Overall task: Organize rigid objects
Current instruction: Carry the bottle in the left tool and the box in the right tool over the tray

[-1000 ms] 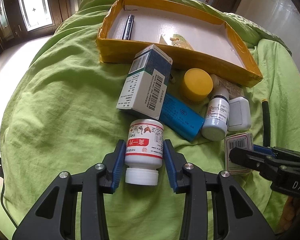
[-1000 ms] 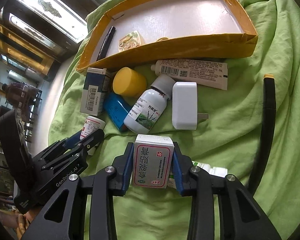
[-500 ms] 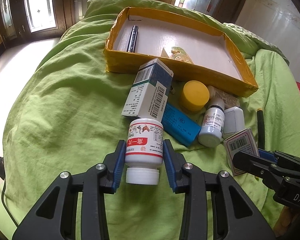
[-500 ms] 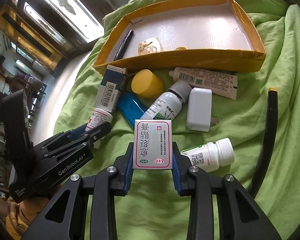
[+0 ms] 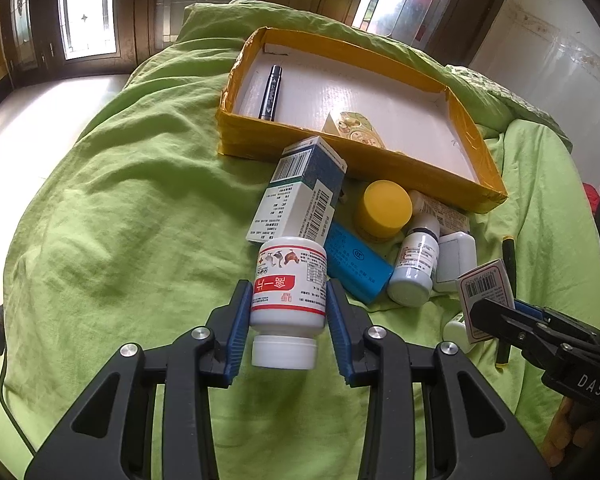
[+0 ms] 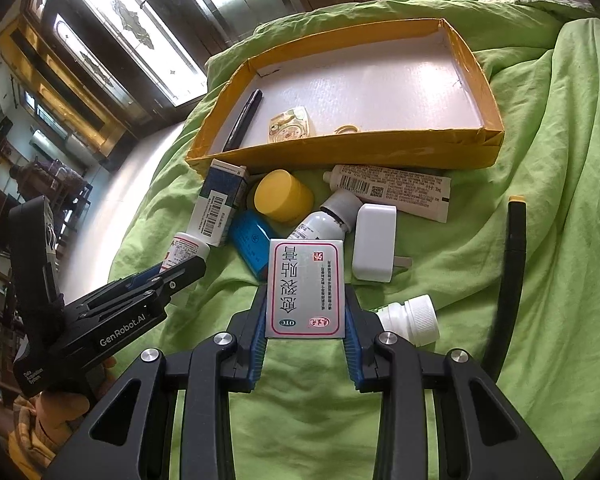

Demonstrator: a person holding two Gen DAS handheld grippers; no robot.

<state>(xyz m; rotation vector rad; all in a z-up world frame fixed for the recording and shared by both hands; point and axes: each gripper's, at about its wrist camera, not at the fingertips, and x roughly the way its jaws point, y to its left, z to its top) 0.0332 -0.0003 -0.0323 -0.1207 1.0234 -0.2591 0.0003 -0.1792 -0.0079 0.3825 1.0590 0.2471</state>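
Wrinkled green bedsheet (image 5: 120, 208) covers everything; on it sits one shallow yellow-taped cardboard tray with a white floor (image 6: 476, 80), holding one dark pen (image 6: 242, 120) on its left side and one small printed sachet (image 6: 290, 124) near the middle – most of the floor is bare.

Left gripper (image 5: 288, 320) is clamped on a white plastic pill bottle with a red-striped label (image 5: 288, 284), cap toward the camera, lifted clear of the sheet. Right gripper (image 6: 305, 328) is clamped on a flat white medicine box with a pink border (image 6: 305, 288), also held up off the pile.

Step in hand looks like carrying both to the tray. To do it well: keep each squeeze firm, pass over the tray's near wall, not through it, lower onto bare floor away from the pen and sachet, let go only once the item rests. Keep the two grippers apart so they don't collide.

Still loose on the sheet between grippers and tray, one of each:
- blue-and-white carton (image 5: 300, 196)
- white ointment tube (image 6: 388, 190)
- blue cylinder (image 5: 356, 268)
- white plug adapter (image 6: 374, 242)
- grey-capped white bottle (image 5: 416, 264)
- yellow round jar (image 6: 282, 196)
- small white bottle lying on its side (image 6: 410, 318)

Black tube with a yellow tip (image 6: 514, 264) lies well to the right.
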